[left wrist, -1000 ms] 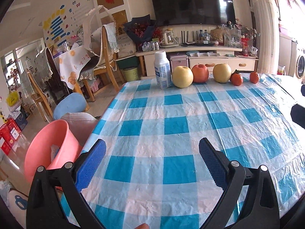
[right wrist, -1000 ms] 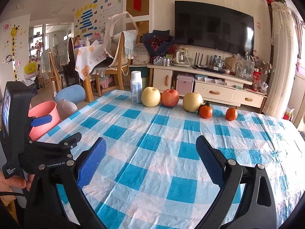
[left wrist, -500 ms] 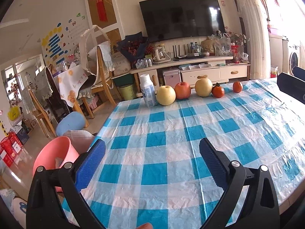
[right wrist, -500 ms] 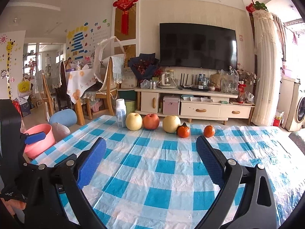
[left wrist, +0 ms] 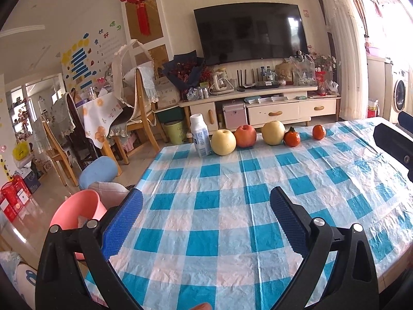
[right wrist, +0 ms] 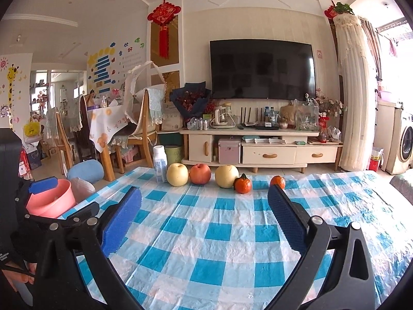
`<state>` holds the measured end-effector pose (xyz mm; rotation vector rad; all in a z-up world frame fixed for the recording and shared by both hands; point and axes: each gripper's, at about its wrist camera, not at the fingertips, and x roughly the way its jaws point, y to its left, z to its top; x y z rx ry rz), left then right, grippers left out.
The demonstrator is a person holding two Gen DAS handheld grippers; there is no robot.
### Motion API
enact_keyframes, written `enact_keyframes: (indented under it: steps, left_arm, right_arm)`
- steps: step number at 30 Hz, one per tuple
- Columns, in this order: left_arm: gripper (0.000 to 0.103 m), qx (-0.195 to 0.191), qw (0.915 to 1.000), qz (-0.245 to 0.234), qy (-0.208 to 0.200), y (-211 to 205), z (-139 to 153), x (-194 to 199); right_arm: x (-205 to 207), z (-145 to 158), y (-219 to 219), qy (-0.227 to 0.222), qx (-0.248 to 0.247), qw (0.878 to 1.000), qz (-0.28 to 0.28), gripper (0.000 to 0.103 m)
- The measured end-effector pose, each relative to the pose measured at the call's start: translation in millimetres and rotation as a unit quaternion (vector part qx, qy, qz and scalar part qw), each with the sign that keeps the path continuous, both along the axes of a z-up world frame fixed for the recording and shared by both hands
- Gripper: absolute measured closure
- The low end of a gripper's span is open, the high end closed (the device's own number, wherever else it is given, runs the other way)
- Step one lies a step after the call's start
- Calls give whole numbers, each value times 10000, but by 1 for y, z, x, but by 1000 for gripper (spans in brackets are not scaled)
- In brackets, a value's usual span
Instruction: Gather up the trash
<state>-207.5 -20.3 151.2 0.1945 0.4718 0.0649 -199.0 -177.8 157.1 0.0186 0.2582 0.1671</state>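
Trash: none visible loose on tablecloth (left wrist: 219,222). Only candidate item = white bottle (left wrist: 200,139), upright at far edge, leftmost in row, just beside pale apple (left wrist: 223,142). Whether empty: cannot tell. Pink bin (left wrist: 77,214) on floor at table's left edge, w/ something pale inside; likely the collection pt, placed low and close so items drop in from the table edge.

Row along far edge, left to right: bottle, pale apple, red apple (left wrist: 245,136), second pale fruit (left wrist: 273,132), two small oranges (left wrist: 292,137) (left wrist: 319,131). Lined up, near or touching the neighbour; fruit judged not trash, so left alone.

Left gripper (left wrist: 206,211): jaws wide apart, nothing between pads, hovering over near part of cloth, angled down a little. Right gripper (right wrist: 204,211): jaws opening, close to full spread, nothing between. Both well apart from bottle. Left unit also seen at left edge of right view, beside bin. Person's fingers (right wrist: 18,279) at lower left of same view.

Status (judgement): table largely cleared; either finishing or lining up on bottle. If bottle next: approach level, pads either side of body, grip mid-height. Risk: tall narrow bottle tips easily; may knock adjacent apple and set it rolling. Plastic cloth wrinkled, may drag if jaw touches.
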Motion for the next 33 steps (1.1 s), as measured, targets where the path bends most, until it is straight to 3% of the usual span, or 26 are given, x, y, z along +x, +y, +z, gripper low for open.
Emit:
enact_keyframes:
  steps: [33]
  left_arm:
    - [5,-149,9997,92,175,4,-17,15]
  right_arm:
    - [19,-25,15,283,-420,9987,-106,4]
